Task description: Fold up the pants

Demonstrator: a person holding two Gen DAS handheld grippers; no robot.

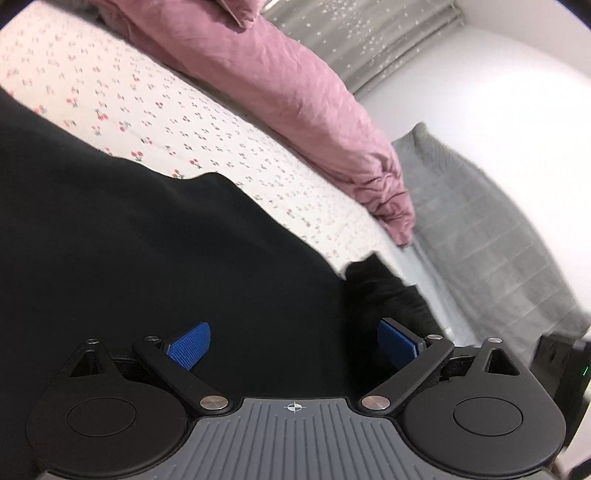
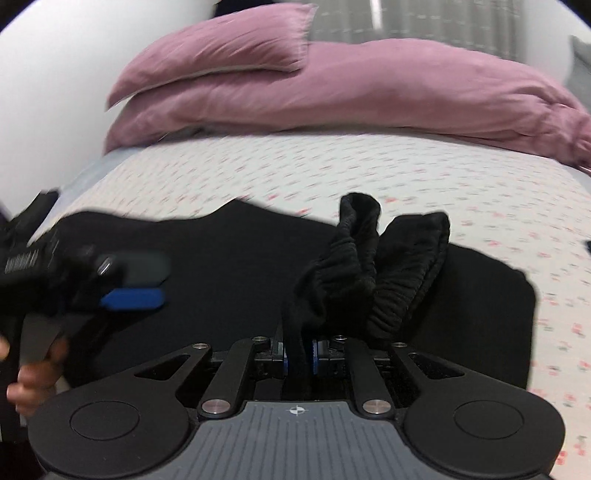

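Black pants (image 1: 147, 240) lie spread on a bed with a white cherry-print sheet (image 1: 166, 110). My left gripper (image 1: 293, 345) is open just above the black fabric, blue pads wide apart, nothing between them. In the right wrist view the pants (image 2: 221, 258) cover the near part of the bed. My right gripper (image 2: 294, 356) is shut on the bunched elastic waistband (image 2: 373, 266), which stands up in gathered folds above the jaws. The left gripper (image 2: 133, 297) also shows at the left of that view, held by a hand, blurred.
A pink duvet (image 1: 295, 103) and pink pillow (image 2: 221, 51) lie along the far side of the bed. A grey blanket (image 1: 498, 240) hangs beyond the bed's edge by a white wall. Grey curtains (image 1: 369, 33) are behind. The sheet (image 2: 369, 166) is bare past the pants.
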